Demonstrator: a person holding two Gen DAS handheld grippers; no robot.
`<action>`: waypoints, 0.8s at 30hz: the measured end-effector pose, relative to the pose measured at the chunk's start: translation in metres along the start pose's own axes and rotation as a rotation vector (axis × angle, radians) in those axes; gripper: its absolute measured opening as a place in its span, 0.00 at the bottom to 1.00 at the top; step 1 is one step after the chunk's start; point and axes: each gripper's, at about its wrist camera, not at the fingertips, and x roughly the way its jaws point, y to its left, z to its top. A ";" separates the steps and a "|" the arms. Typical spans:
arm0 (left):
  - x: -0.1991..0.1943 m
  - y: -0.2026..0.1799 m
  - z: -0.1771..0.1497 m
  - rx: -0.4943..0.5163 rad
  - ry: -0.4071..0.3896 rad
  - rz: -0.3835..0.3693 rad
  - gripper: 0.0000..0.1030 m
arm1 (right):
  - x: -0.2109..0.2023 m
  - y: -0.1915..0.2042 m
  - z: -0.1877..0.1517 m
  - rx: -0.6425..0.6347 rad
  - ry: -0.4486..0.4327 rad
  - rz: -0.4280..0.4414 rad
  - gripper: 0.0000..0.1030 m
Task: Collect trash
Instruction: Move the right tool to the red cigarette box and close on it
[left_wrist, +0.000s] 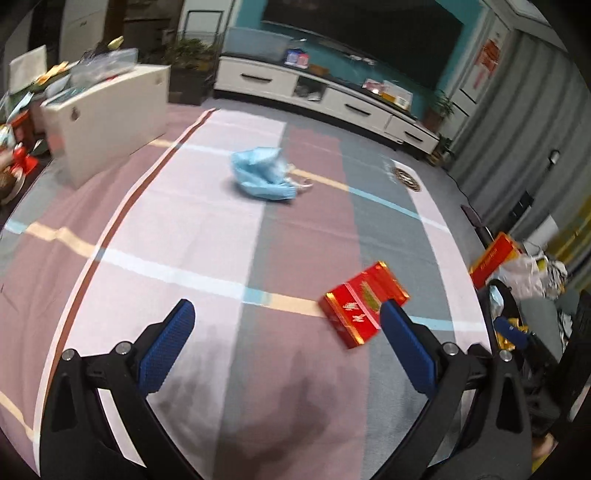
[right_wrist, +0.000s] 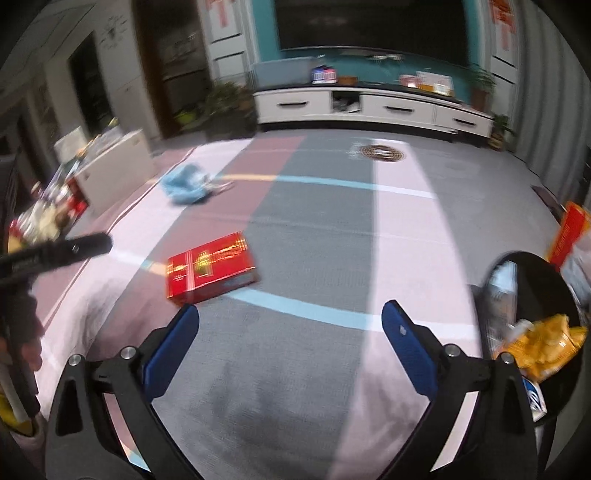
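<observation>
A: How far along is the cleanup?

B: Partway, I'd judge. The bin (right_wrist: 532, 295), at three o'clock in the right view, already holds some trash: a yellow wrapper (right_wrist: 546, 343) and some pale plastic show inside its rim.

A: What's left on the rug (left_wrist: 184, 229)?

B: Two things that I can see. A red box (left_wrist: 364, 302) lies flat at about four o'clock in the left view, just ahead of that claw's right finger. In the right view the same box sits at nine to ten o'clock, just beyond the left finger tip. A blue crumpled bag (left_wrist: 260, 173) lies further out, near twelve o'clock in the left view, well apart from the box.

A: And the claws?

B: The left gripper (left_wrist: 286, 314) is spread wide with only rug between its fingers. The right gripper (right_wrist: 290, 317) is also spread wide and empty.

A: Anything else red?

B: Another red box (left_wrist: 493, 258) stands beside the bin at three o'clock, among bags. Whether it counts as trash I cannot tell.

A: So the next pick?

B: Likely the near box, since it is closest to both claws; the bag would follow.
</observation>
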 end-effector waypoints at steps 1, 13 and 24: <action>0.001 0.005 0.000 -0.015 0.011 0.004 0.97 | 0.007 0.010 0.001 -0.018 0.015 0.016 0.95; -0.003 0.042 -0.001 -0.093 0.036 -0.005 0.97 | 0.055 0.057 0.010 -0.104 0.093 0.085 0.96; -0.003 0.055 -0.004 -0.110 0.059 -0.011 0.97 | 0.096 0.067 0.030 -0.132 0.133 0.063 0.97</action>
